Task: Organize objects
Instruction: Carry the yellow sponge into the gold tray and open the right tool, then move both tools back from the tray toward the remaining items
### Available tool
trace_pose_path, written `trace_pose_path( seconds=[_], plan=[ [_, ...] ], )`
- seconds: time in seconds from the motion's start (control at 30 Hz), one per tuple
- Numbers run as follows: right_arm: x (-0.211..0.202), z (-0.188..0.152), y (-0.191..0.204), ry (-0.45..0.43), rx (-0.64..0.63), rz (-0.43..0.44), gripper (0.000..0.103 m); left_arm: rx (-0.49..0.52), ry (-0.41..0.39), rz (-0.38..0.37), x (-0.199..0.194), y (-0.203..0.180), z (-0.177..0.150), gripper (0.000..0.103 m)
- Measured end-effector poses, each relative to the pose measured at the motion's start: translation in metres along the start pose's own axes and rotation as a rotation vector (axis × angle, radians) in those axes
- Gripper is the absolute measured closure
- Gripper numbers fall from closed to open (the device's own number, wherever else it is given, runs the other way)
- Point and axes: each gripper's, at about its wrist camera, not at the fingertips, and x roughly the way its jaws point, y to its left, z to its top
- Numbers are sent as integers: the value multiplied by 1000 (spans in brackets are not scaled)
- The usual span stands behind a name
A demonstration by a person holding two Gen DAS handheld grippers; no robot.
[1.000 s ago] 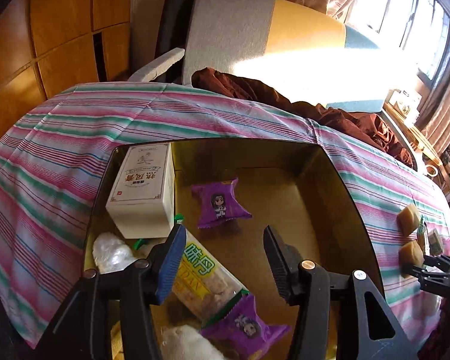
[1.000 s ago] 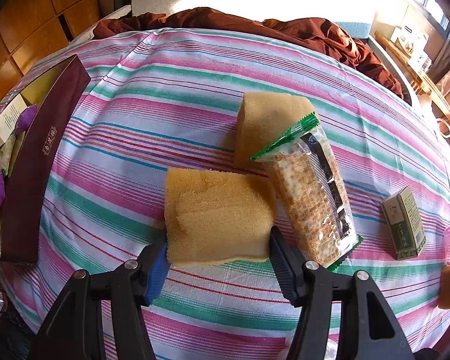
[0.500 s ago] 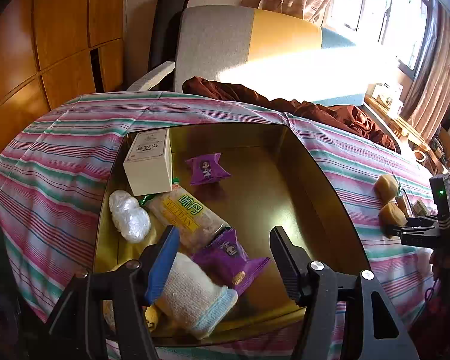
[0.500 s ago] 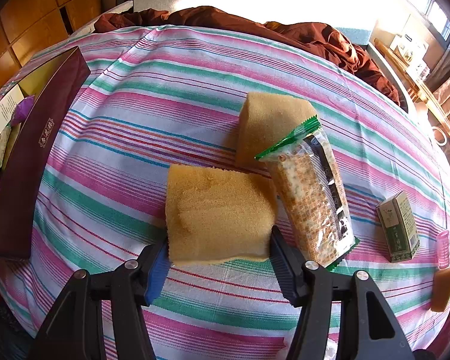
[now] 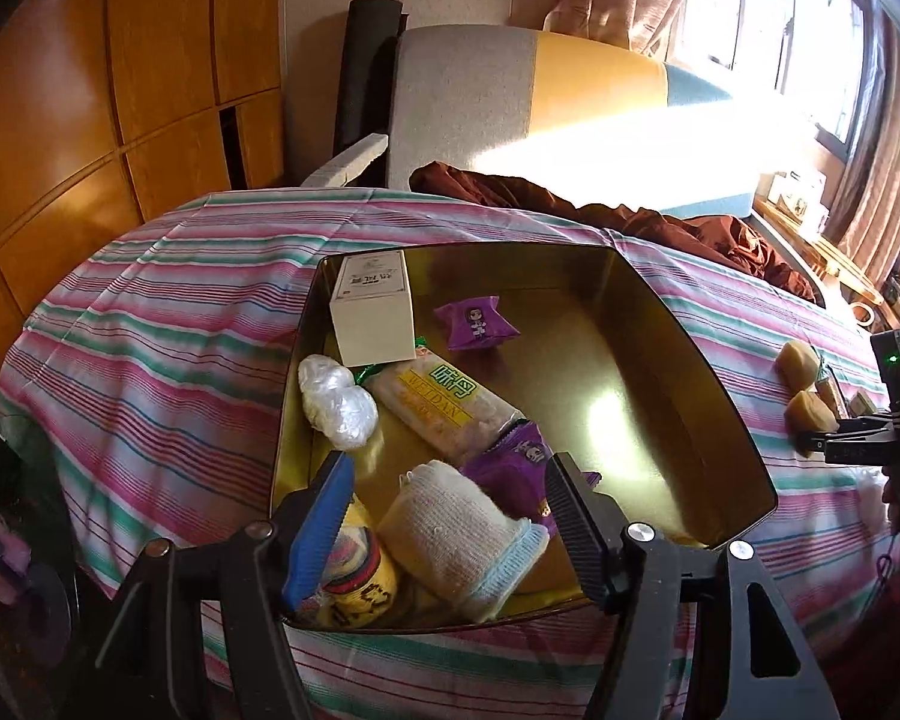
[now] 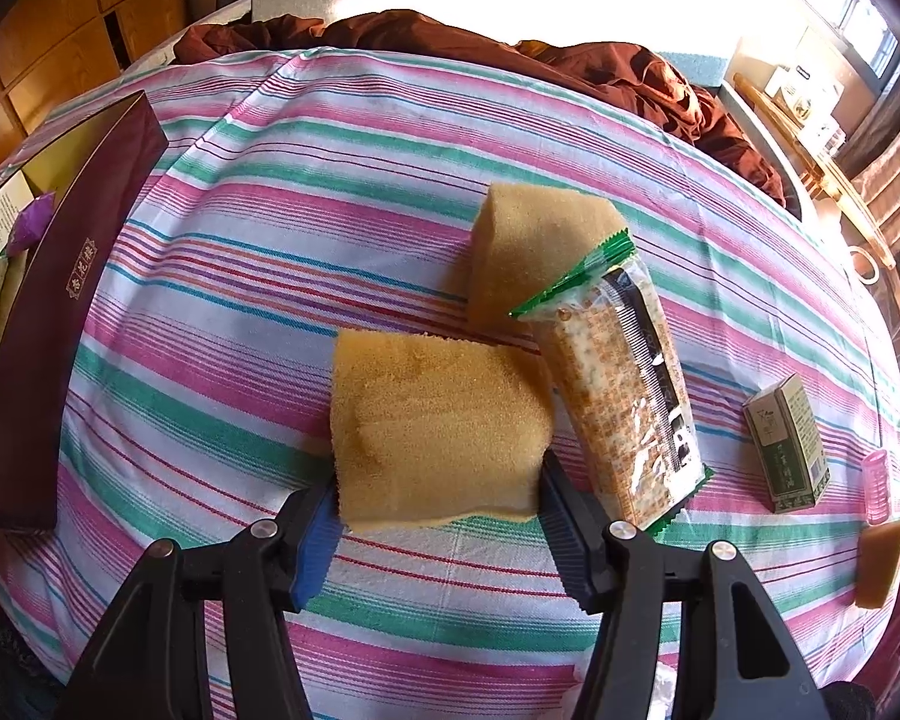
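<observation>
A gold-lined box (image 5: 720,402) sits on the striped cloth and holds a white carton (image 5: 372,312), two purple packets (image 5: 477,324), a cracker pack (image 5: 444,402), a clear wrap ball (image 5: 336,402) and a rolled sock (image 5: 456,534). My left gripper (image 5: 444,516) is open and empty above the box's near end. My right gripper (image 6: 438,516) is shut on a yellow sponge (image 6: 438,426) and holds it just above the cloth. A second sponge (image 6: 528,246) and a cracker pack (image 6: 618,390) lie just beyond. The box's maroon wall (image 6: 60,324) shows at the left.
A small green carton (image 6: 786,444), a pink item (image 6: 876,486) and a brown block (image 6: 882,558) lie at the right on the cloth (image 6: 270,240). Brown fabric (image 6: 570,66) is heaped at the far edge. A sofa (image 5: 510,96) stands behind.
My left gripper has pulled back and up from inside the box, so the whole box now shows. My right gripper has lifted slightly with the sponge still in it.
</observation>
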Motion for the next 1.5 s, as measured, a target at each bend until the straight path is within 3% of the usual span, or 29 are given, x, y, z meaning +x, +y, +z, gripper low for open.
trace_pose_path(
  seconds=[0.27,0.43,0.6,0.8,1.03,1.17,1.3,1.5],
  plan=[
    [-27,14,23,-64,31,91,43,-20,-10,7,-6,11,-4,34],
    [-59,37,66,-148,-36,175,43,-43,-10,2,-7,19,-6,34],
    [-87,57,135,-214,-147,292,43,-78,-24,1,-11,28,-4,32],
    [-75,73,213,-179,-249,363,43,-113,-25,8,-12,43,-6,31],
    [-31,88,272,-57,-292,396,43,-155,-17,22,-11,60,-11,31],
    [-19,94,285,-28,-280,434,39,-170,-9,27,-9,66,-13,31],
    [-20,93,287,-35,-281,436,21,-172,-4,28,-8,66,-15,31],
    [-33,86,277,-69,-263,437,20,-162,-8,29,-9,61,-14,31]
  ],
)
